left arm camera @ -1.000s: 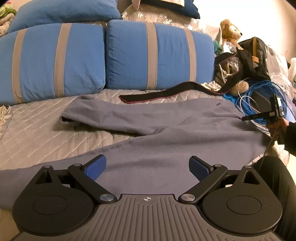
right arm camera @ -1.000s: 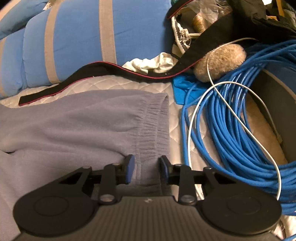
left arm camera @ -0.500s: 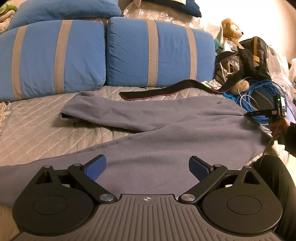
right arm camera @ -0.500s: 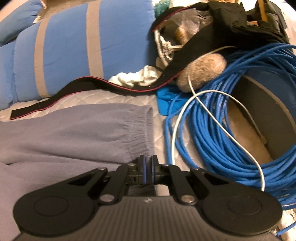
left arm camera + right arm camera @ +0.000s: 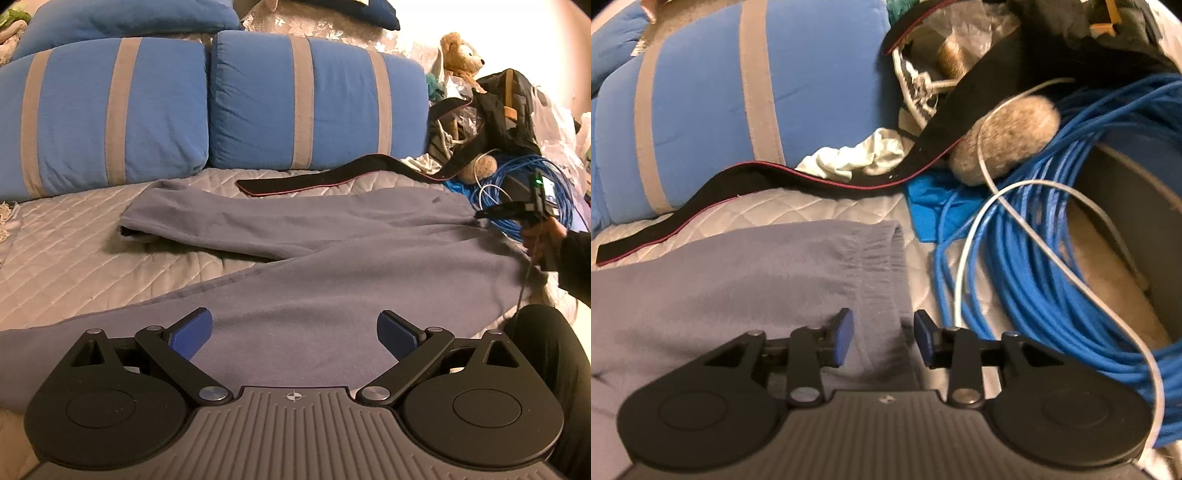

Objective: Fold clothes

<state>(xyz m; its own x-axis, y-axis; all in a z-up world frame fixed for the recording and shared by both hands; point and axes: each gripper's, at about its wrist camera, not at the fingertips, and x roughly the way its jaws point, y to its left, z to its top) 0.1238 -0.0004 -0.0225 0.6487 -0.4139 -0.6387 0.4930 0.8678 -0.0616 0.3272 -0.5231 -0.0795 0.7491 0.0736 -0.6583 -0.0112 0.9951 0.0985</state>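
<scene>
Grey sweatpants point(image 5: 332, 258) lie spread on the quilted bed, one leg toward the pillows and the other running under my left gripper point(image 5: 294, 334). That gripper hovers open over the near leg with nothing between its fingers. My right gripper point(image 5: 884, 339) sits at the elastic waistband point(image 5: 882, 258); its jaws are opening. The waistband cloth lies between the blue pads point(image 5: 844, 336), and the pads do not press it. In the left wrist view the right gripper point(image 5: 480, 214) shows at the pants' far right edge, held by a hand point(image 5: 543, 236).
Two blue striped pillows point(image 5: 110, 110) line the back of the bed. A black strap with red trim point(image 5: 314, 177) lies behind the pants. A blue cable coil point(image 5: 1052, 277), a white cable, a teddy bear point(image 5: 461, 55) and a black bag point(image 5: 509, 103) crowd the right side.
The right gripper closed on the waistband half a second ago and has now opened off it, shifting slightly. The left gripper has stayed put and open.
</scene>
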